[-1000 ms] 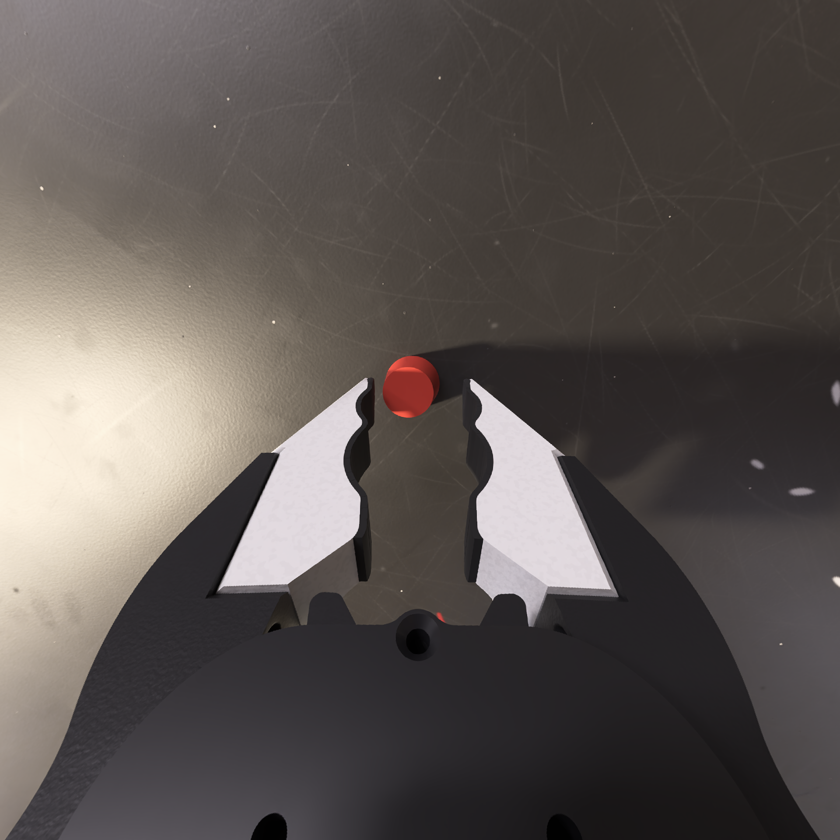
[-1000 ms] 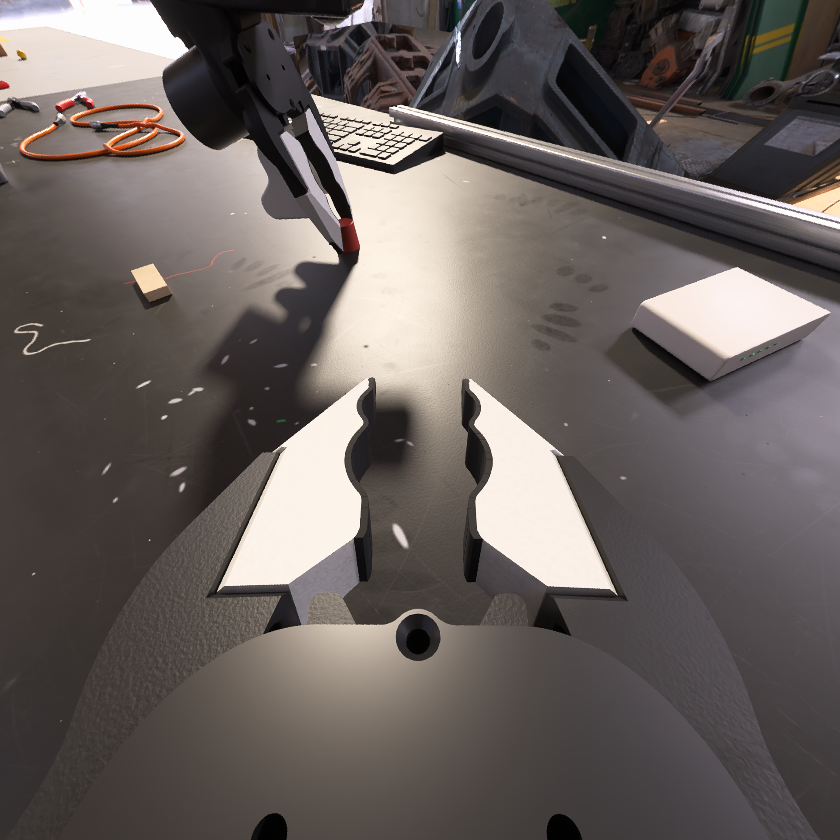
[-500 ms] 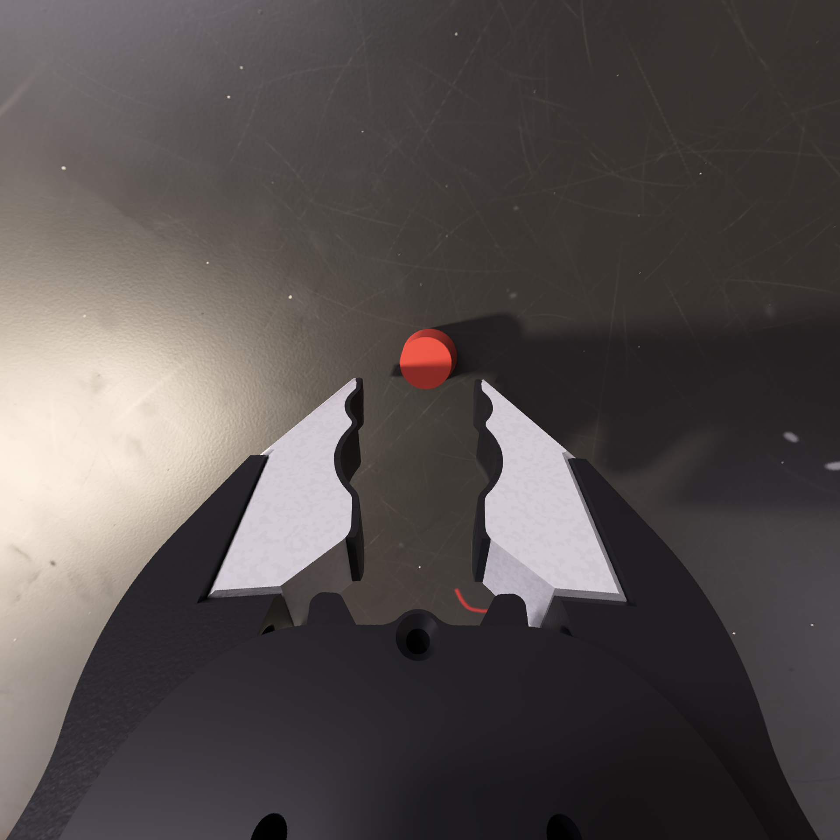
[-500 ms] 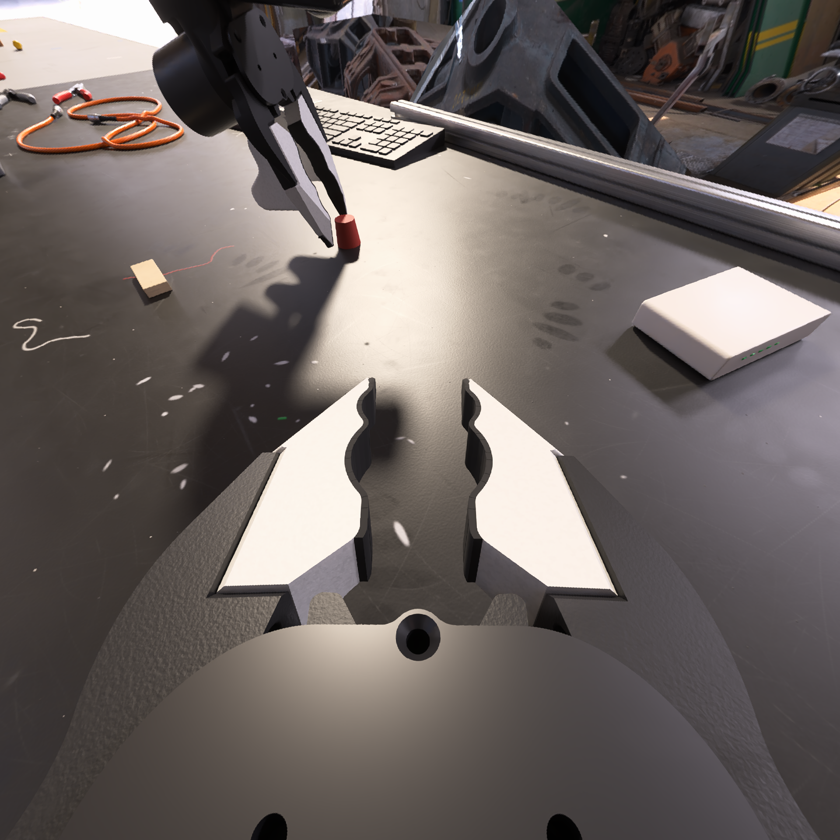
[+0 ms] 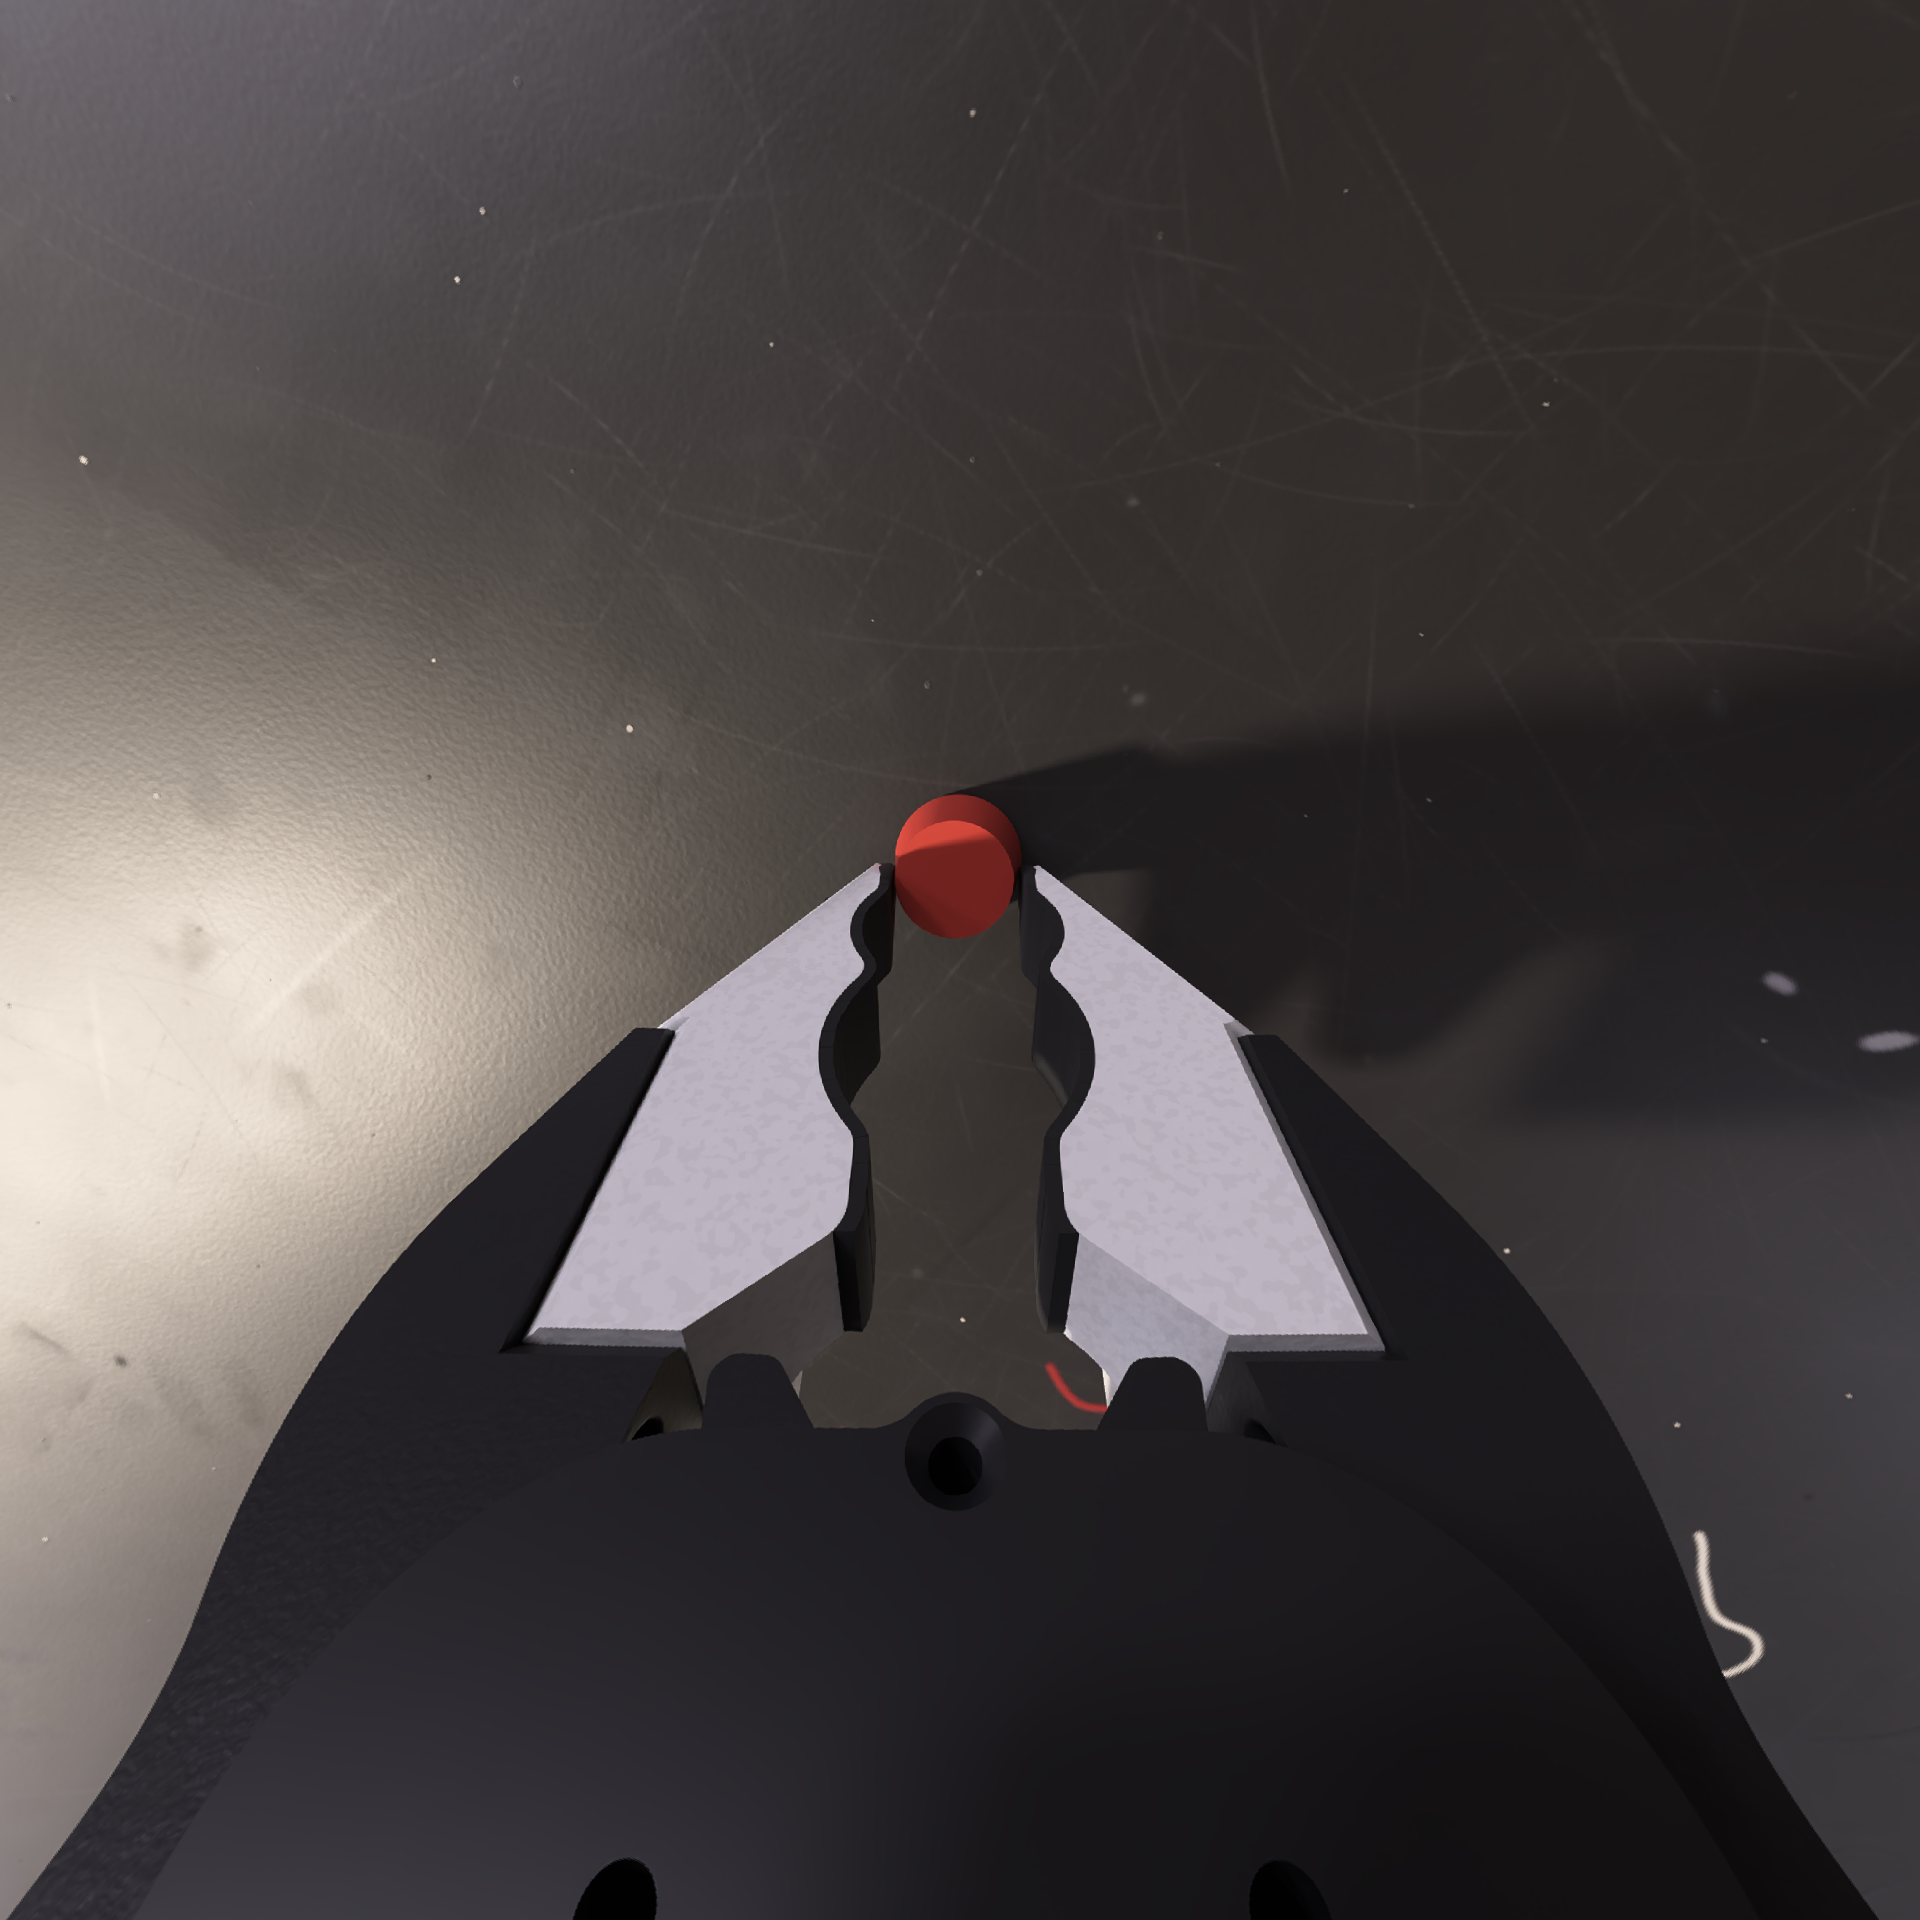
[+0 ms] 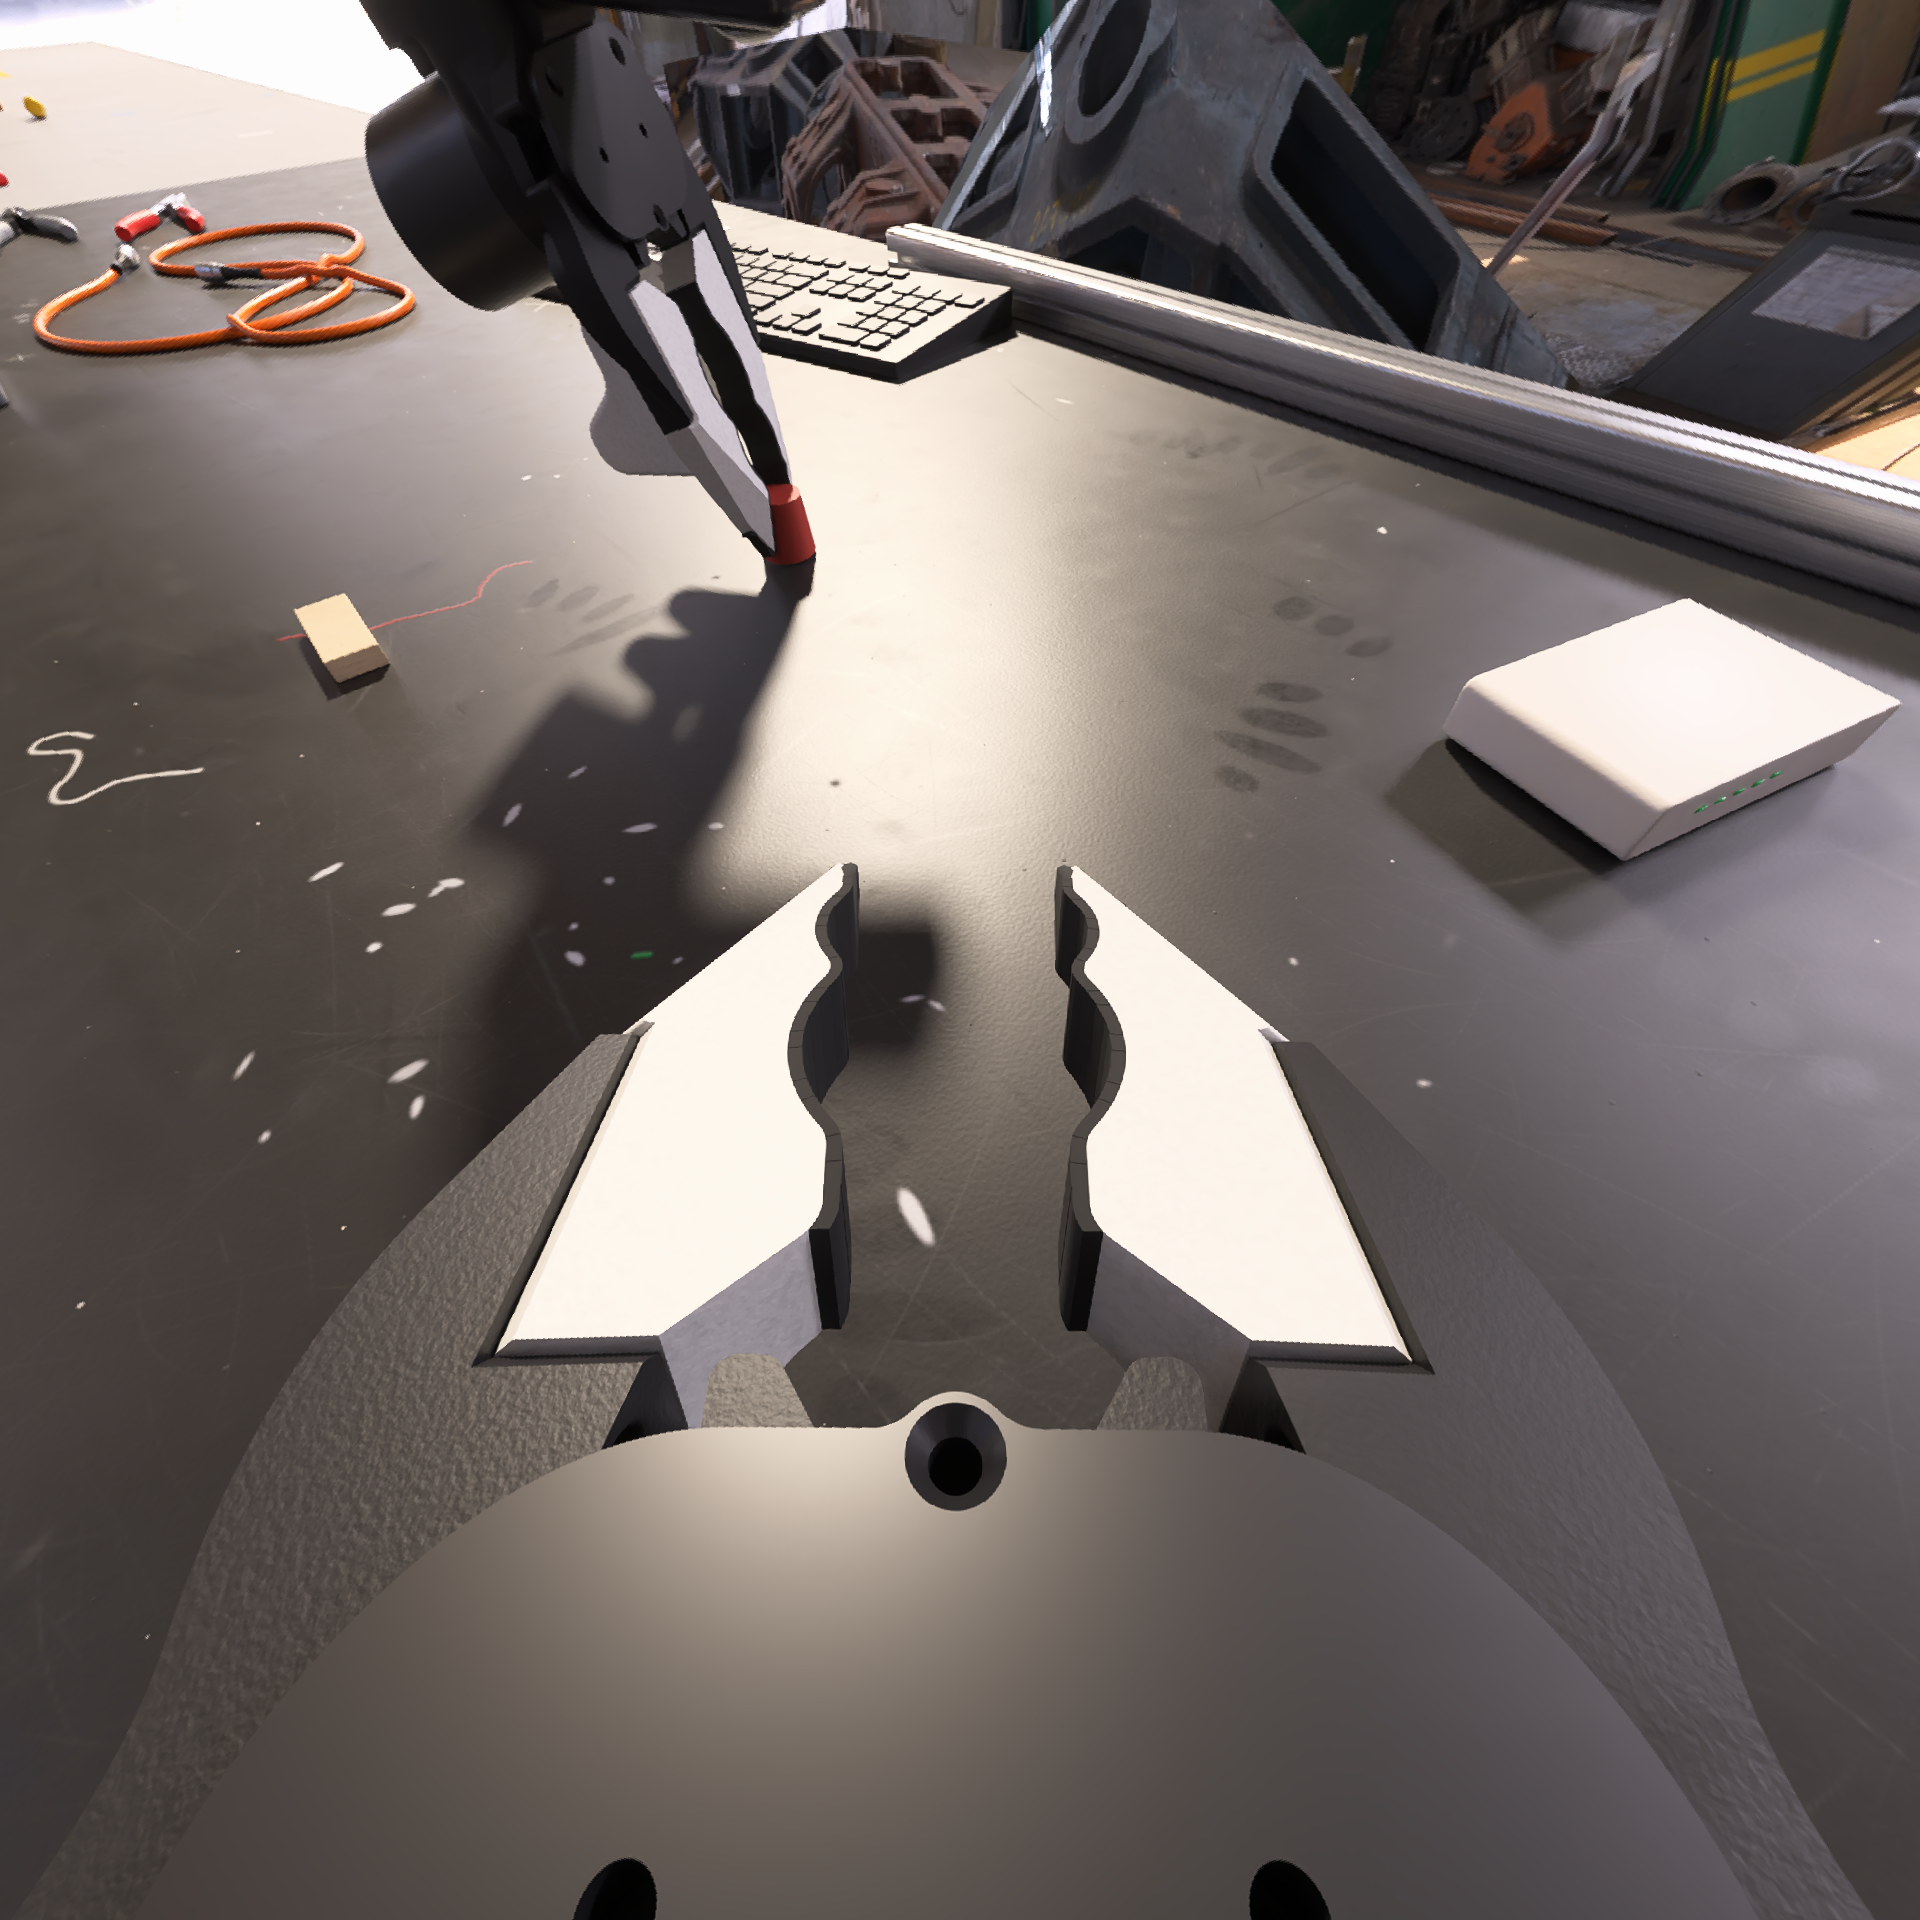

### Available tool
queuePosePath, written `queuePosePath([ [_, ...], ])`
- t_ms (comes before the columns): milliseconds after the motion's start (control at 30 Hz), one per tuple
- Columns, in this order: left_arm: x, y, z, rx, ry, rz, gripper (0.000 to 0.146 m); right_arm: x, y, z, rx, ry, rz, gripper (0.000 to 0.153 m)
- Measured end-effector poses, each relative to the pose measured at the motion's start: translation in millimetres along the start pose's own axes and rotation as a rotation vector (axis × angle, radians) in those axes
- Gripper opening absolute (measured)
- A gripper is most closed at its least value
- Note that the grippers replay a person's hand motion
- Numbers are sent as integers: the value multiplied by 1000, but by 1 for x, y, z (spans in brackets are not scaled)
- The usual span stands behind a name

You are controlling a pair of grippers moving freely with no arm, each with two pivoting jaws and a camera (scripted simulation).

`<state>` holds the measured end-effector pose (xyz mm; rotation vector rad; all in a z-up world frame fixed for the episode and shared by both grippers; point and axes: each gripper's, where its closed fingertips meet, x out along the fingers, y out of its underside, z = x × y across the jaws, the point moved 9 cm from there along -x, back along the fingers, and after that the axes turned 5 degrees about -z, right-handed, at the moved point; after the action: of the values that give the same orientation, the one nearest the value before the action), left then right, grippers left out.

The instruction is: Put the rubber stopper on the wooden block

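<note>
Your left gripper [image 5: 956,871] was pointing down at the dark table [image 5: 1143,364], and its two white fingers [image 5: 769,1101] sat one on each side of the red rubber stopper [image 5: 954,868]. The tips were right up against the stopper, so it looked pinched between them, but you could not be fully sure the squeeze was tight. From the right wrist view, the stopper [image 6: 790,525] was standing on the table with its wide end down, and the left gripper [image 6: 769,514] was leaning over it from above.

The stopper did not look lifted yet. Its bottom was touching the table.

The wooden block [image 6: 343,639] lay flat on the table, off to one side of the stopper and well apart from it. A thin red thread [image 6: 457,597] ran between them. Nothing was on top of the block.

Your right gripper [image 6: 956,904] was hanging over a bare part of the table with its fingers apart and nothing between them. It was far from both things.

So only the first bit was done: you had reached the stopper and closed in on it. You had yet to lift it, carry it over to the block, set it down on top and let go
</note>
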<state>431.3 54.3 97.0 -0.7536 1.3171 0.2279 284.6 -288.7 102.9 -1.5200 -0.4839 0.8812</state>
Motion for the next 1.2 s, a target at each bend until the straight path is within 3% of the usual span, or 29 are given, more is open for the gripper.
queuePosePath([
  [100,-14,2,-5,2,9,-22,23,0,0,0,2,0,-2,38],
  [200,-48,11,-18,52,3,-16,23,-1,-1,-1,0,1,-6,38],
  [300,-87,35,-43,177,18,39,23,-3,-3,0,-7,5,-13,38],
  [400,-104,69,-67,314,69,141,23,-3,-3,1,-5,-2,-14,38],
  [567,-91,108,-86,457,148,259,23,-1,-4,8,-34,-9,3,38],
  [767,-78,113,-89,520,213,274,23,1,-4,16,-71,-6,26,37],
  [1000,-79,114,-80,416,257,211,23,2,-4,18,-82,-4,38,37],
  [1200,-70,122,-90,581,270,295,23,3,-3,20,-94,-12,50,37],
])
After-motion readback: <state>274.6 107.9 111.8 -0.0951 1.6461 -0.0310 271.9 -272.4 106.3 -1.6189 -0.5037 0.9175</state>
